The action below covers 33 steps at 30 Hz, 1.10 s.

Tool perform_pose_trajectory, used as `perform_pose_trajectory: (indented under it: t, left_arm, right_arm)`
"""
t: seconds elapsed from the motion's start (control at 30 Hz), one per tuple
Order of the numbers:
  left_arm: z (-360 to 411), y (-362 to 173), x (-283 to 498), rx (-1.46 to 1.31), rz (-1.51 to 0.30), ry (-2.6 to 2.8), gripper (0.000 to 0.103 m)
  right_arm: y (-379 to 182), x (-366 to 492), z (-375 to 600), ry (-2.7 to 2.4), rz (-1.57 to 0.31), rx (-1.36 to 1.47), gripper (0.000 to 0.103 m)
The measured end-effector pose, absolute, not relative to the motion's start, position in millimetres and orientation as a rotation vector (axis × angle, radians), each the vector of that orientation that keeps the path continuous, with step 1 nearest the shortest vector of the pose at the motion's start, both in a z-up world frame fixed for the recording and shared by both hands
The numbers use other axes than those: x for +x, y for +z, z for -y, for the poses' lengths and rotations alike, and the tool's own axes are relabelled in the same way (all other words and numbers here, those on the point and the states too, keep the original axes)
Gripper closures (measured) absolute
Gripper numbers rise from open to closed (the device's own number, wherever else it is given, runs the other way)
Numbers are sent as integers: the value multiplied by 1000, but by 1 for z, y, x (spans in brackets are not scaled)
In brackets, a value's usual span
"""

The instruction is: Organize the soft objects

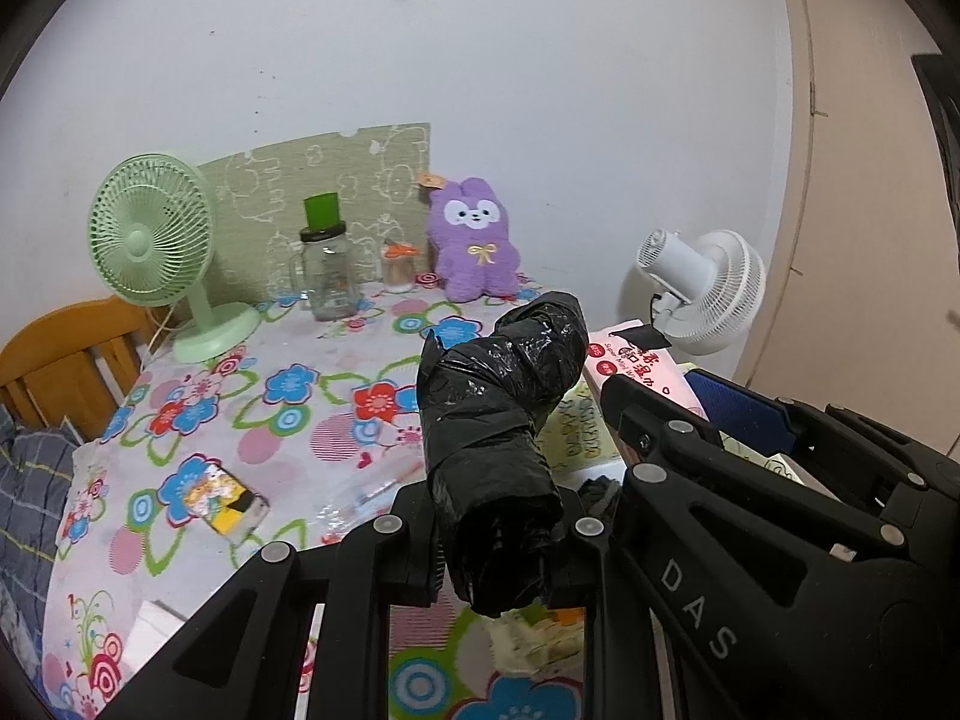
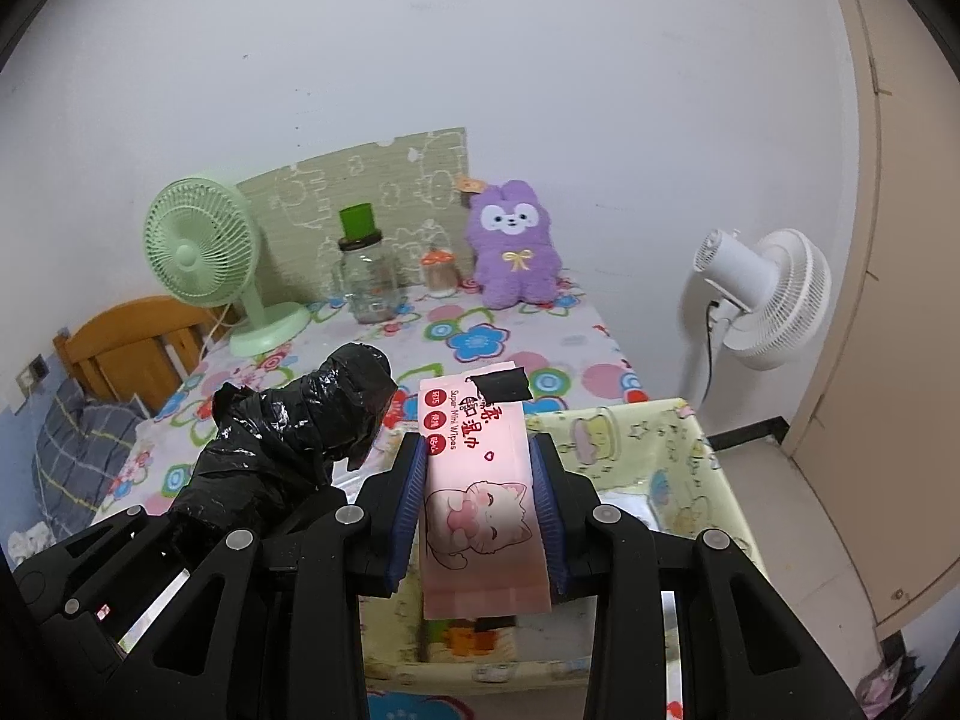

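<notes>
Soft pink wipes pack (image 2: 480, 480), slick film printed with a cat, sits clamped in my right claw (image 2: 478, 501) above the pale yellow fabric bin (image 2: 690, 450). My left claw (image 1: 501, 546) is closed on a crinkly black plastic-wrapped roll (image 1: 498, 414). Neither is binned yet; the fuzzy purple plush rabbit (image 1: 476, 240) waits on the floral surface (image 1: 270, 420).

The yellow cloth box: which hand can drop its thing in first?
Probably the right. The right tool holds the pink wipes pack directly above the yellow cloth box. The left tool holds the black bag roll over the flowery tablecloth, beside the box.
</notes>
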<state>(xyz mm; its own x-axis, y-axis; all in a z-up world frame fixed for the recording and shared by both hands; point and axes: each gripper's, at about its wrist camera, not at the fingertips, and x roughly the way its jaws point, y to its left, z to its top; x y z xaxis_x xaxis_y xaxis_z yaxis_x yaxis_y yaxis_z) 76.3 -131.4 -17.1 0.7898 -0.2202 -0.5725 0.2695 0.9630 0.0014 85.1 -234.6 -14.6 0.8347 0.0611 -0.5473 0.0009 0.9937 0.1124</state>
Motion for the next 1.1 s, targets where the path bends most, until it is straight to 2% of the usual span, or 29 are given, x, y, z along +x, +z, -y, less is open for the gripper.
perform_pose_trajectory:
  t: [0.57,0.63,0.7,0.87,0.97,1.1]
  left_arm:
    - [174,-45,98,118,-694,-318,81]
    - [177,-48,101,124,-706,-324,77]
    - [181,-51,104,132,-716,-323,68]
    - [184,-56,111,143,-743,-322,59]
    - [185,-57,114,150,-751,-313,42]
    - [185,-58,117,160,-757,-300,30]
  right_arm:
    - [-45,100,277,-34,-644,159,65]
    - [-49,103,281,-38,-655,166,65]
    - [-52,105,284,-42,-664,169,65]
    - [-58,113,288,-39,-690,181,65]
    - [-61,118,289,-33,-701,187,65]
    - [-64,122,289,-24,-710,192,64]
